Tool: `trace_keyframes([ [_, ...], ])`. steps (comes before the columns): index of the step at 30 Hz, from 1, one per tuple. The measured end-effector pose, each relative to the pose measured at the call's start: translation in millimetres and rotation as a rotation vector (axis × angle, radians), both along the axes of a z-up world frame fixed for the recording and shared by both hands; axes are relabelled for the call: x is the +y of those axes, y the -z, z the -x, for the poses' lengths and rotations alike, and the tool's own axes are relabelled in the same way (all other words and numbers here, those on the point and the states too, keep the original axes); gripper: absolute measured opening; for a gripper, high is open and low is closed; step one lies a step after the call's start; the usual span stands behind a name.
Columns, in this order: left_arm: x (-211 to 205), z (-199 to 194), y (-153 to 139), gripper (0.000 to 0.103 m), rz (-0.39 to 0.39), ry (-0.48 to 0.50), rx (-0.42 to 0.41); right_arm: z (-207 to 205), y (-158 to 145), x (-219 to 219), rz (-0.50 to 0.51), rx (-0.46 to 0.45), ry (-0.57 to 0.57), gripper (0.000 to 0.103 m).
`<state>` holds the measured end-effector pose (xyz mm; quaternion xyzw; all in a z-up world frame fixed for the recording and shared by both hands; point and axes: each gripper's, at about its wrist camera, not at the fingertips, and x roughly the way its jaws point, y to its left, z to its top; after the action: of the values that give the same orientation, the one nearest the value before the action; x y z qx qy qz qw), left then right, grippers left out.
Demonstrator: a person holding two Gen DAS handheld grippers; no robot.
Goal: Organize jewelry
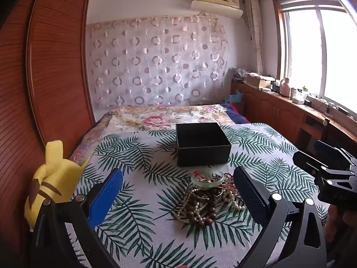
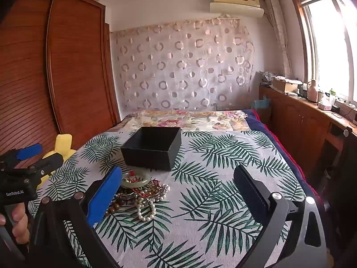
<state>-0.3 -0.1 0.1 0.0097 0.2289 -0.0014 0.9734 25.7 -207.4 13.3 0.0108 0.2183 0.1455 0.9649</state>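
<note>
A pile of jewelry (image 1: 207, 198) lies on the leaf-print bedspread (image 1: 142, 223): pearl strands, dark wooden beads, red cords and a pale green bangle (image 1: 207, 178). Just behind it stands an open, empty black box (image 1: 202, 144). My left gripper (image 1: 178, 192) is open and empty, held a little above the bed with the pile between its fingers' lines. In the right wrist view the pile (image 2: 142, 194) lies beside my right gripper's left blue finger (image 2: 104, 196), with the box (image 2: 152, 148) behind. My right gripper (image 2: 178, 192) is open and empty.
A yellow plush toy (image 1: 49, 183) lies at the bed's left edge by the wooden wardrobe (image 1: 51, 67). A wooden cabinet (image 1: 290, 109) with clutter runs along the right under the window. A floral quilt (image 1: 160, 116) covers the far bed.
</note>
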Motion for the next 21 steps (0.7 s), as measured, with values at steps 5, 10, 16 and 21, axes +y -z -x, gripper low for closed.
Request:
trace_keyframes([
  [5, 0.2, -0.4, 0.1, 0.096, 0.003, 0.001, 0.004, 0.5, -0.2, -0.2, -0.004, -0.001, 0.000, 0.101],
  [10, 0.0, -0.2, 0.2, 0.096, 0.001, 0.000, 0.004, 1.0, -0.5, -0.1, -0.004, -0.001, 0.000, 0.101],
  [16, 0.0, -0.2, 0.1, 0.096, 0.001, 0.000, 0.004, 1.8, -1.0, 0.3, -0.001, -0.002, 0.000, 0.101],
  [21, 0.0, -0.1, 0.0, 0.096, 0.003, 0.002, 0.003, 2.0, -2.5, 1.1, -0.004, -0.007, 0.003, 0.101],
])
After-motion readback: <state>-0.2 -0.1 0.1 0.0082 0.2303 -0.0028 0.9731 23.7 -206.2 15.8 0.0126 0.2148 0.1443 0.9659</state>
